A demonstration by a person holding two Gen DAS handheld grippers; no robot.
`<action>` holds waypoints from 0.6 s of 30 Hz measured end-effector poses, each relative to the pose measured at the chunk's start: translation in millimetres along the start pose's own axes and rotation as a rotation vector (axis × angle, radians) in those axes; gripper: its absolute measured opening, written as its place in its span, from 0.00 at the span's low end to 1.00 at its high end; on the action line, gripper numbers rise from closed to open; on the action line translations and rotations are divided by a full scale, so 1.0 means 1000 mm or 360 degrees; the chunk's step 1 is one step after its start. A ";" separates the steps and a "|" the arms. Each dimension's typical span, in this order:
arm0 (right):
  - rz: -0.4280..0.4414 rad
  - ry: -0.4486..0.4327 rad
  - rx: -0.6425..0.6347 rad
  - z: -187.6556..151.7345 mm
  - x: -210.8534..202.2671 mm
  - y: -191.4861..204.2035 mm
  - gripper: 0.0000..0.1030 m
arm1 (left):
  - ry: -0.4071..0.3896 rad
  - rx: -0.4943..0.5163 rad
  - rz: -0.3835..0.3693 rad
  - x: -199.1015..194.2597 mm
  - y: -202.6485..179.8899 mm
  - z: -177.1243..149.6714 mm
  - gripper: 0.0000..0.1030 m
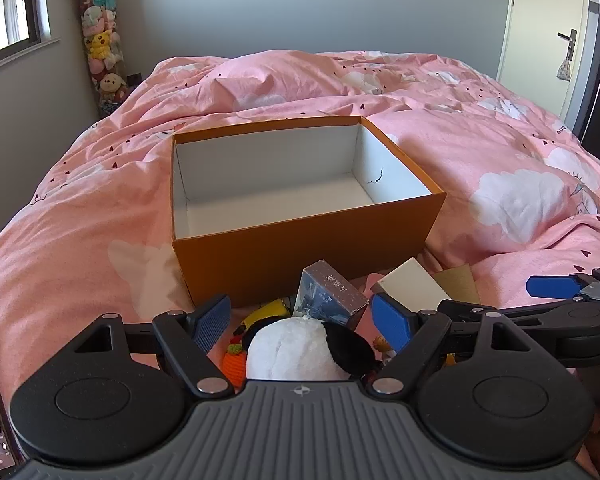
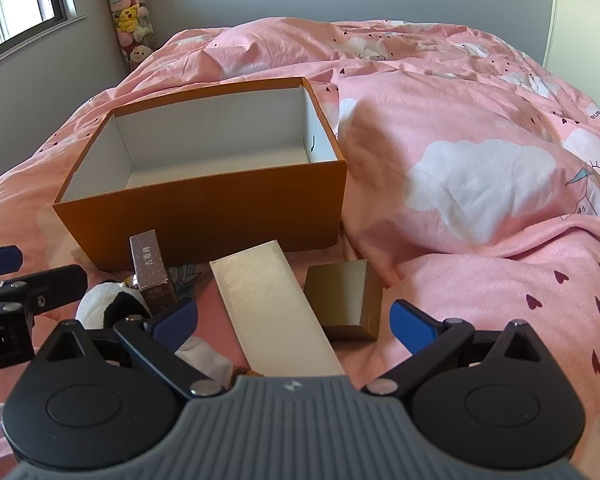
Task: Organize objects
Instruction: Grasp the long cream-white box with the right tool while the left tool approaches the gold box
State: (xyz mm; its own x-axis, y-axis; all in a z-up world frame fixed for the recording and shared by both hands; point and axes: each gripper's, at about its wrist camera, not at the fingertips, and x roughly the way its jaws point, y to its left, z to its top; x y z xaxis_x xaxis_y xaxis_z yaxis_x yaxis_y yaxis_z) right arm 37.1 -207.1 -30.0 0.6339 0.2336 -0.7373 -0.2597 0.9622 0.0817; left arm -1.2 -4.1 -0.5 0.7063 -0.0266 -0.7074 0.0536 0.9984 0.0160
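One gold box [image 2: 342, 300], right view only

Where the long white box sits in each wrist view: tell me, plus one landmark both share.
Left wrist: the long white box lies low and right of centre, just beyond the right pad of the open left tongs.
Right wrist: it lies low at centre, running diagonally between the open right tongs, beside the small brown box.
Shared landmark: the orange box on the pink bedding.
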 end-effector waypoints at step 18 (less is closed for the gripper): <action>0.0176 0.0203 0.0012 0.008 0.010 -0.029 0.67 | 0.0093 -0.0009 -0.0281 0.008 -0.004 0.006 0.64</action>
State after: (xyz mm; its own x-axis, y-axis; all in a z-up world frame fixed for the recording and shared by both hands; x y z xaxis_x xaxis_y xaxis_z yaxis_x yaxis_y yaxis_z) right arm 56.5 -231.3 -34.3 0.5039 0.3187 -0.8028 -0.3168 0.9329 0.1715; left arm 9.0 -8.8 -1.9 0.6439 -0.1988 -0.7388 0.1692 0.9787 -0.1159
